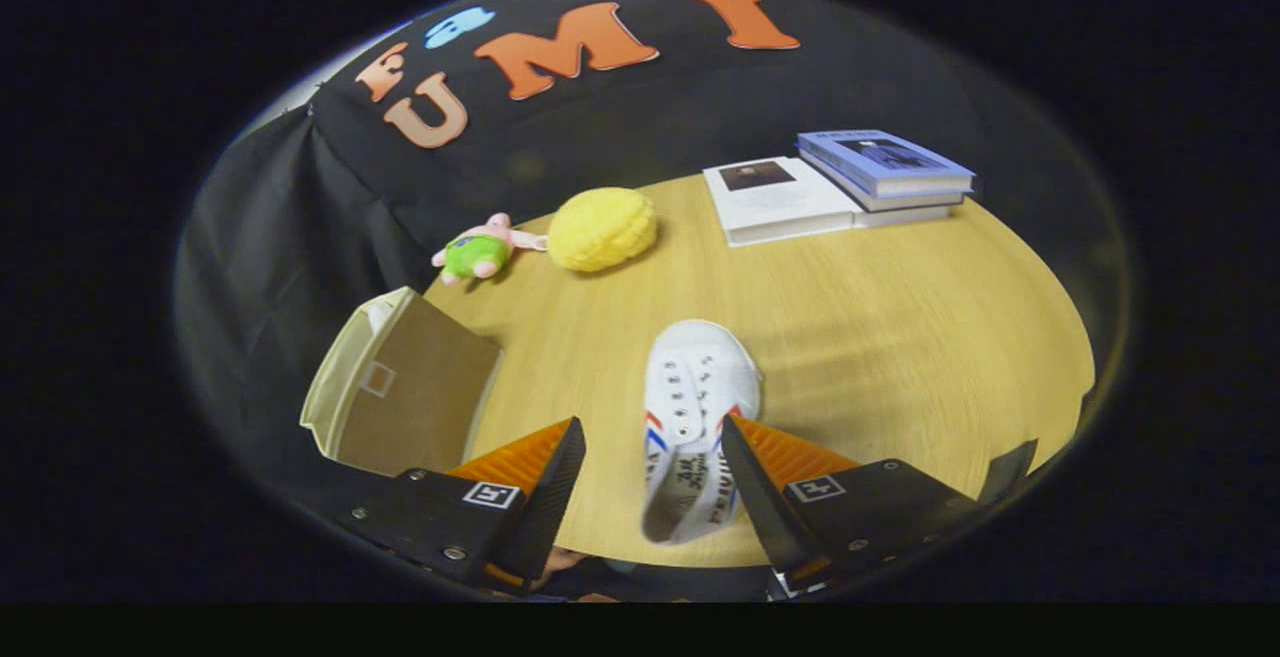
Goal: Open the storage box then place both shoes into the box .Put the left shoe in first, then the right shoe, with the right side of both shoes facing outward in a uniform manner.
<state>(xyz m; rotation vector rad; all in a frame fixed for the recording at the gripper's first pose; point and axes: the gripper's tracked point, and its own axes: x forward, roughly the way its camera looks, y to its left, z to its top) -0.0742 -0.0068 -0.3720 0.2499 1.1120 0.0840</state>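
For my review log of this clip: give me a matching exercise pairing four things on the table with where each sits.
1 shoe
2 box
3 books
4 yellow toy

a far side of the table, right of the yellow toy
b between the hand-held gripper fingers, which are open
c beside the pink toy
d at the table's edge, left of the fingers

Pairs: 1-b, 2-d, 3-a, 4-c

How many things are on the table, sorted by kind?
Shoes: 1, the white shoe, between the open gripper fingers
Books: 2, white book, blue book
Plush toys: 2, pink toy, yellow toy
Storage boxes: 1, storage box
Total: 6
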